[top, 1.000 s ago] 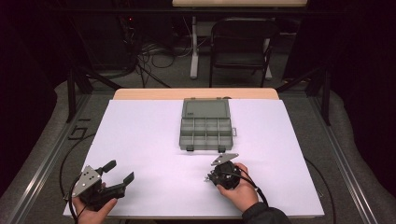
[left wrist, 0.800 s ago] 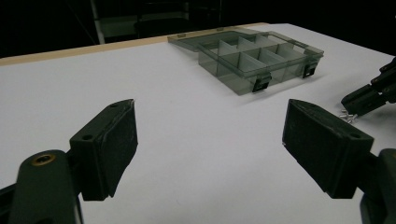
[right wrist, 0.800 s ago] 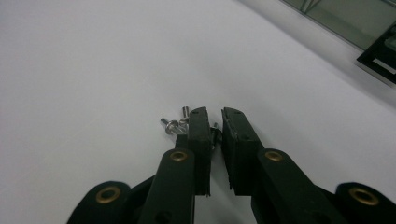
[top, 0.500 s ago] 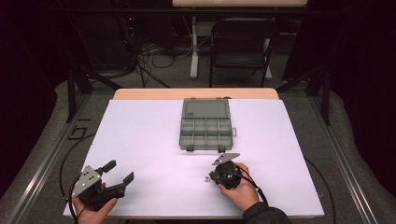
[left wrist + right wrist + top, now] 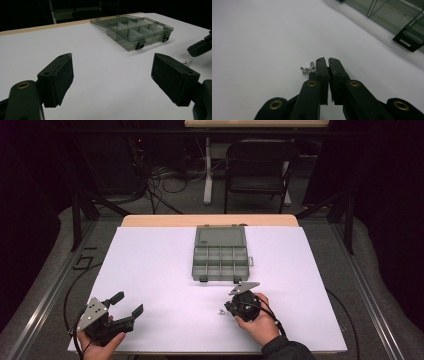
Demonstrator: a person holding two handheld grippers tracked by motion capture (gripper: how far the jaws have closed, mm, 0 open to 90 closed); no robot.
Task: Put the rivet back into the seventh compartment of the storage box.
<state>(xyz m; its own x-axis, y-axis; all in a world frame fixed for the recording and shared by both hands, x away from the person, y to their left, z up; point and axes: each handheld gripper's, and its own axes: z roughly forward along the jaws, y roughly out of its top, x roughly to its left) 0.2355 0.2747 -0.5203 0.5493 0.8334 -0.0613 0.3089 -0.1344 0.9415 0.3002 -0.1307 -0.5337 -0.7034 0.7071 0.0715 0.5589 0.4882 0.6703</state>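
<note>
A grey-green compartment box [image 5: 220, 255] lies open at the middle back of the white table, its lid [image 5: 220, 236] folded away. My right gripper [image 5: 227, 308] rests low on the table in front of the box, jaws shut with nothing visible between them [image 5: 328, 60]. Two or three small silver screws [image 5: 307, 68] lie on the table just beside its left jaw, also visible as specks [image 5: 220, 312]. My left gripper [image 5: 127, 303] sits near the front left corner, wide open and empty [image 5: 112, 75], facing the box [image 5: 135, 31] and the screws [image 5: 187, 62].
The white sheet [image 5: 150, 270] covers the table, with a wooden strip [image 5: 210, 220] along its far edge. A black chair [image 5: 257, 170] and cables stand on the floor behind. The box's black latches [image 5: 409, 40] face the front.
</note>
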